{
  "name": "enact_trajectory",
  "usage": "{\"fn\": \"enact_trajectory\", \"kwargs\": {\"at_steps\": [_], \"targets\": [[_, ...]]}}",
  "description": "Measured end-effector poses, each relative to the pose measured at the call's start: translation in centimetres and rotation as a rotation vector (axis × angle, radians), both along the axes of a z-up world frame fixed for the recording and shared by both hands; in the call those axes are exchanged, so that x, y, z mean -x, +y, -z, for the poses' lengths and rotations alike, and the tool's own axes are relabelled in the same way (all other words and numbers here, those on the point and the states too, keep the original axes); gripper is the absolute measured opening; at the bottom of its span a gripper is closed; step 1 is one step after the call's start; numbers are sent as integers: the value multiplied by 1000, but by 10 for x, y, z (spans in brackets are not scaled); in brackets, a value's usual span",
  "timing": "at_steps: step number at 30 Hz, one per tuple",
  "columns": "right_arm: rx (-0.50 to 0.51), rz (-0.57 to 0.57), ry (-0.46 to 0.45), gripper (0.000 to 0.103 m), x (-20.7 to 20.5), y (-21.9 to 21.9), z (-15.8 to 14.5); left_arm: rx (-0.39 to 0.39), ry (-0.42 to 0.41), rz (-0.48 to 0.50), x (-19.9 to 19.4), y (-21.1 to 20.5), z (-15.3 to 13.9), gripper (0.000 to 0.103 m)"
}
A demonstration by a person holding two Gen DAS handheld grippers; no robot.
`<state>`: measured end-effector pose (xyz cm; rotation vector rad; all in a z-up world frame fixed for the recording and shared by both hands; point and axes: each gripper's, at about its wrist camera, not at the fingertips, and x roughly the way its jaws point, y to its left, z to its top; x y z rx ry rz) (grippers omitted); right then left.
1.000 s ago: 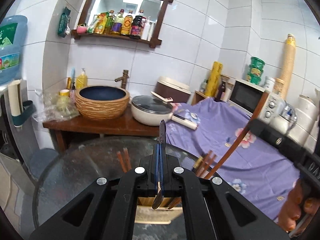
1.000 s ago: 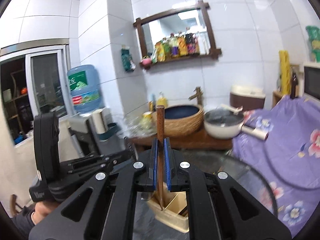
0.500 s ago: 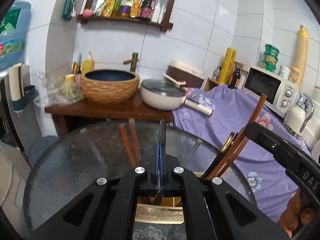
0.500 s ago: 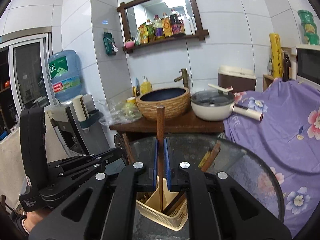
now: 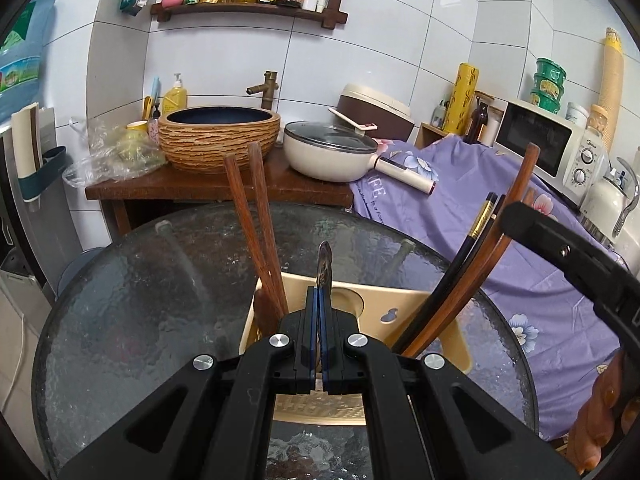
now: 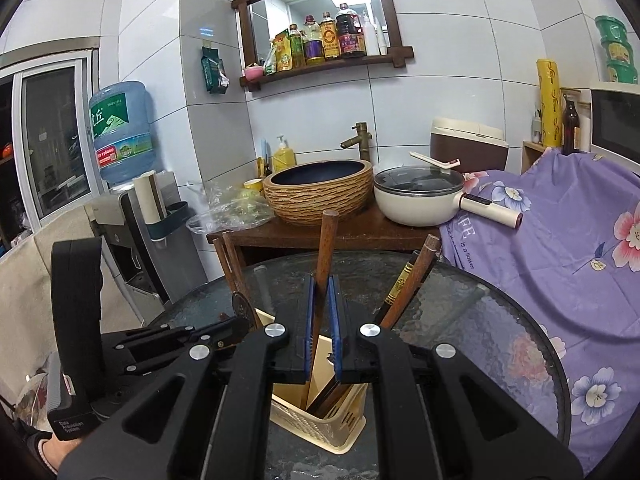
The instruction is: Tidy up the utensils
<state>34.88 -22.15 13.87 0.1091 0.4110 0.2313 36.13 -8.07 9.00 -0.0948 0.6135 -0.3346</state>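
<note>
Utensils stand in a beige holder (image 5: 416,300) on the glass bench (image 5: 140,300): chopsticks (image 5: 256,224), wooden handles. Left hand-held gripper (image 5: 319,332) pinches a thin metal spoon handle (image 5: 323,266), likely light, stiff and slippery, so it is best held flat-on. Right hand-held gripper (image 6: 321,320) has its jaws slightly parted around a wooden stick (image 6: 326,248) over the holder; whether they clamp it I cannot tell.

Far behind we see a woven basin (image 5: 218,136), a cream pan (image 5: 330,152), and a microwave (image 5: 538,140) at the right.
</note>
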Motion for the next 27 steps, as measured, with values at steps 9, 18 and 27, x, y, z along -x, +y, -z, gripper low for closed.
{"fn": "enact_trajectory", "kwargs": {"at_steps": [9, 18, 27], "targets": [[-34, 22, -39, 64, 20, -14, 0, 4, -53, -23, 27, 11, -1, 53], [-27, 8, -40, 87, 97, -14, 39, -18, -163, -122, 112, 44, 22, 94], [-12, 70, -60, 96, 196, 0, 113, -88, -301, -224, 218, 54, 59, 96]]}}
